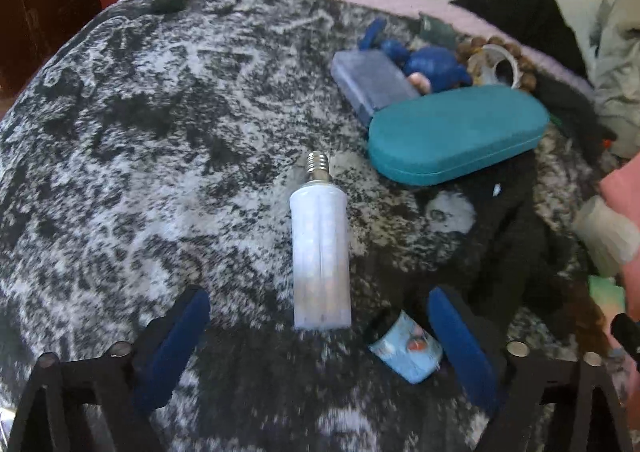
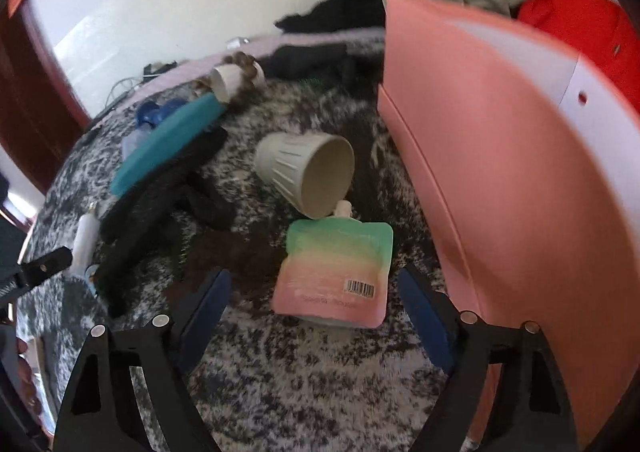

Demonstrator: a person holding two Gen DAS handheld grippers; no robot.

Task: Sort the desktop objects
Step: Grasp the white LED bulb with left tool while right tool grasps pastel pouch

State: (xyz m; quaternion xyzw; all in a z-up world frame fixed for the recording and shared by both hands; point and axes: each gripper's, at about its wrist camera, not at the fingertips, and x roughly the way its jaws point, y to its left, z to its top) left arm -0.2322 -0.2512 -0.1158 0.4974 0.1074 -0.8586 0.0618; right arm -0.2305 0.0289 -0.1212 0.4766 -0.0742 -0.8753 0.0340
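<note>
In the left wrist view a white LED corn bulb (image 1: 321, 252) lies on the mottled black-and-white cloth, screw base pointing away. My left gripper (image 1: 318, 304) is open, its blue pads on either side of the bulb's near end. A small light-blue roll (image 1: 406, 348) lies just inside the right pad. In the right wrist view a pastel spouted pouch (image 2: 334, 272) with a barcode lies flat, with a tipped cream ribbed cup (image 2: 308, 173) touching its cap. My right gripper (image 2: 316, 288) is open around the pouch's near half.
A teal glasses case (image 1: 456, 133), a grey-blue box (image 1: 370, 81), a blue toy (image 1: 434, 67), a tape roll with wooden beads (image 1: 498, 65) and black fabric (image 1: 508, 244) lie at right. A pink box (image 2: 500, 187) stands close on the right gripper's right. Cables and clothes lie along the wall.
</note>
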